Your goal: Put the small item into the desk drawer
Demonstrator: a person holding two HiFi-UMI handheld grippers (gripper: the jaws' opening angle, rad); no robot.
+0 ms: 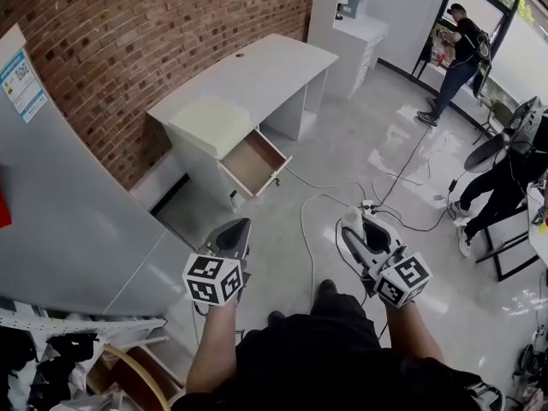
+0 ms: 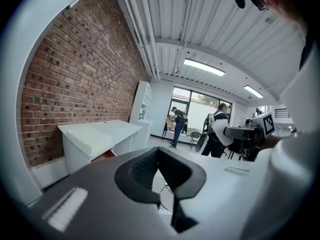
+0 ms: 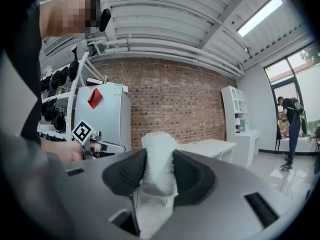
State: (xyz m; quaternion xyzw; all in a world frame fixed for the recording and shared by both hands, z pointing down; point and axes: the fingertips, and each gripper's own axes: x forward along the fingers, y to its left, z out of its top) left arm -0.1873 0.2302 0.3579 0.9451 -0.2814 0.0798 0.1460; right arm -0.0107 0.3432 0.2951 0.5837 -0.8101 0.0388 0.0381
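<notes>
A white desk [image 1: 257, 71] stands against the brick wall, and its wooden drawer [image 1: 254, 163] is pulled open toward the room. The same desk [image 2: 100, 134] shows at the left of the left gripper view. My right gripper [image 1: 360, 229] is shut on a small white fluffy item [image 1: 352, 219], well short of the drawer. In the right gripper view the item [image 3: 159, 159] stands upright, pinched between the two black pads [image 3: 192, 176] of the right gripper [image 3: 159, 156]. My left gripper [image 1: 235, 232] is level with it at the left, jaws together and empty; its tips meet in the left gripper [image 2: 158, 151] view.
A grey cabinet [image 1: 77, 229] fills the left. Cables and a power strip [image 1: 370, 205] lie on the shiny floor ahead of me. Two people [image 1: 458, 50] stand at the back right by the glass door. A rack of dark gear [image 1: 51, 349] is at the bottom left.
</notes>
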